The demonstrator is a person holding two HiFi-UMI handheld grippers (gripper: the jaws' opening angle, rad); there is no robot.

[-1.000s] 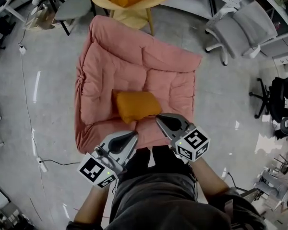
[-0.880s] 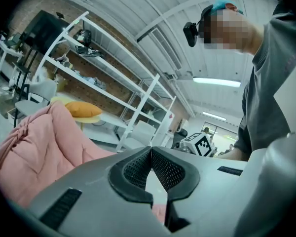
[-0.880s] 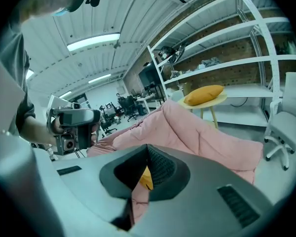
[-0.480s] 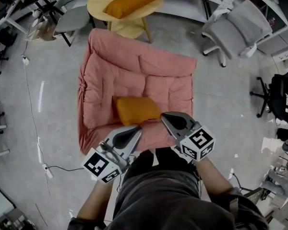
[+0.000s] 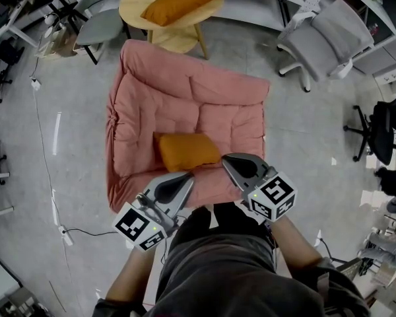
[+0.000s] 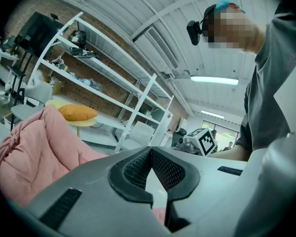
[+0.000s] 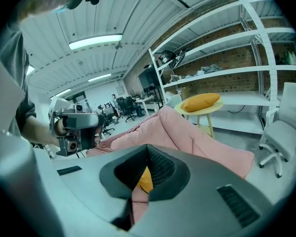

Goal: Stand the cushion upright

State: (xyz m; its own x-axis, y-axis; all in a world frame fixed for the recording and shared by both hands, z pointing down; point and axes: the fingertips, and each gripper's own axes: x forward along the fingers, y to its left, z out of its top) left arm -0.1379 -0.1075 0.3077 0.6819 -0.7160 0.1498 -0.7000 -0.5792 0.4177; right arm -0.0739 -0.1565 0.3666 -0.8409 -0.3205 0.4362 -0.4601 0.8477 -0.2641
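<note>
A small orange fabric cushion (image 5: 188, 150) lies on its broad face on a large pink quilted floor pad (image 5: 178, 91), close to the pad's near edge and a little left of that edge's middle. The cushion is not upright, and neither gripper holds it.

The left gripper (image 5: 185, 181) sits over the pad's near edge, just below the cushion's near left corner. In its own view the 2 ribbed pads meet at their tips with nothing between them – closed and empty. The right gripper (image 5: 227, 160) points at the cushion's near right corner from just beside it. Its jaws are also pressed together. In the right gripper view a strip of orange cushion and pink pad shows through the gap behind the tips, but that lies beyond the jaws, not in them.

Past the pad's far edge stands a round yellow wooden table (image 5: 135, 2) with a 2nd orange cushion (image 5: 181, 0) on top. A grey office chair (image 5: 330, 41) stands on the grey floor off the pad's far right corner – well apart from it.
</note>
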